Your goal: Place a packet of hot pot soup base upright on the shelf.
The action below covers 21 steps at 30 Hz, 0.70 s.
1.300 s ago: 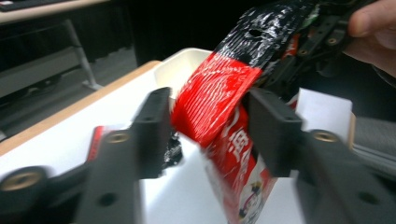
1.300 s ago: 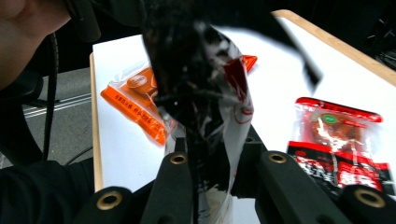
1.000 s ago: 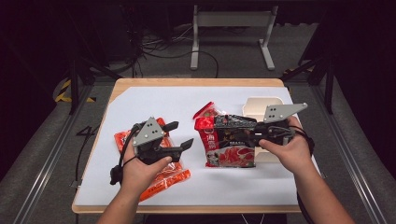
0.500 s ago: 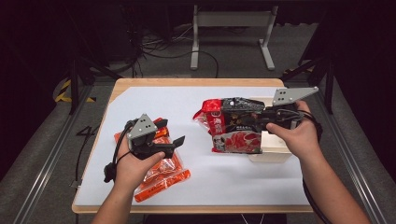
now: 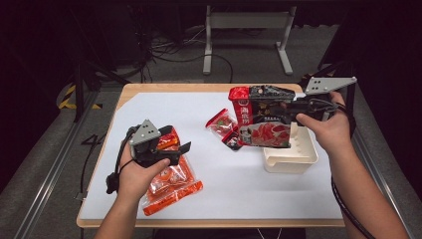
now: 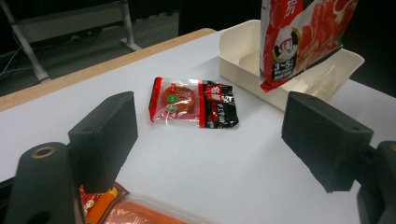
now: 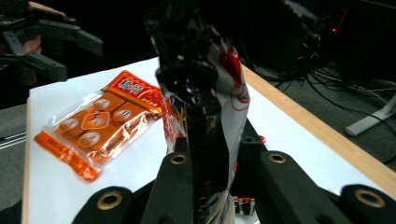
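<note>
My right gripper (image 5: pixel 260 101) is shut on a large red food packet (image 5: pixel 261 124), which hangs upright over the near-left corner of a white tray (image 5: pixel 293 159). In the right gripper view the jaws (image 7: pixel 219 156) pinch the packet (image 7: pixel 205 107) at its edge. My left gripper (image 5: pixel 180 140) hovers open above an orange snack packet (image 5: pixel 171 181); its jaws have just been opening and nothing is between them. Through the left gripper (image 6: pixel 212 135) I see two small sachets (image 6: pixel 175 99), one clear-red and one black, lying on the white mat. The big packet (image 6: pixel 303 37) dangles above the tray (image 6: pixel 233 44).
The white mat (image 5: pixel 224 189) covers a wooden table (image 5: pixel 149 88) with dark floor, cables and a metal stand behind. The two small sachets (image 5: pixel 225 127) lie mid-table, left of the tray. The orange packet (image 7: pixel 100 123) lies flat near the left front.
My right gripper has carried the large packet up and to the right, over the tray, uncovering the small sachets. The left jaws have spread wider above the orange packet.
</note>
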Available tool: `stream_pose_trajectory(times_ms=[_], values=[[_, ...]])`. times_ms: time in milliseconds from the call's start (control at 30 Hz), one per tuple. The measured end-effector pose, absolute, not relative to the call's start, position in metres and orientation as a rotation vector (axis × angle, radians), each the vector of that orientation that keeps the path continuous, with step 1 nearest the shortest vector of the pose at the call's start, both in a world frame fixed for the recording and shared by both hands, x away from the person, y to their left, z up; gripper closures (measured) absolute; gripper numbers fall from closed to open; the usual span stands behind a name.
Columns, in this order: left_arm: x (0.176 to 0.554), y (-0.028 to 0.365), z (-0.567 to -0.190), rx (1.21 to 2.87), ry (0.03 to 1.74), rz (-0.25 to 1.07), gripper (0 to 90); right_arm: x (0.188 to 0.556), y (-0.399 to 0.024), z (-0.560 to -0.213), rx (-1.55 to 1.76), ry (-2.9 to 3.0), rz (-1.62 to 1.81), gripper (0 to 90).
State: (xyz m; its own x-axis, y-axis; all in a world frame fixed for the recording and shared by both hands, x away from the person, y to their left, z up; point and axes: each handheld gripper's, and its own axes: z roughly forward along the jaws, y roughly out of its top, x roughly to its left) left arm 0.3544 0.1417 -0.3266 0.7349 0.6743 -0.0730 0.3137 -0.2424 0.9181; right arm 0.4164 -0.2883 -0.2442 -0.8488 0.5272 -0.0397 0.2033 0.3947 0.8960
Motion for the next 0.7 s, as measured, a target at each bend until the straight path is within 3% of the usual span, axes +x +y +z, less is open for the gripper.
stream_pose_trajectory(times_ms=[700], values=[[0.351, 0.154, -0.328, 1.819, 0.808, 0.437, 19.6, 0.454, -0.321, -0.235, 0.632, 2.254, 1.411, 81.4]])
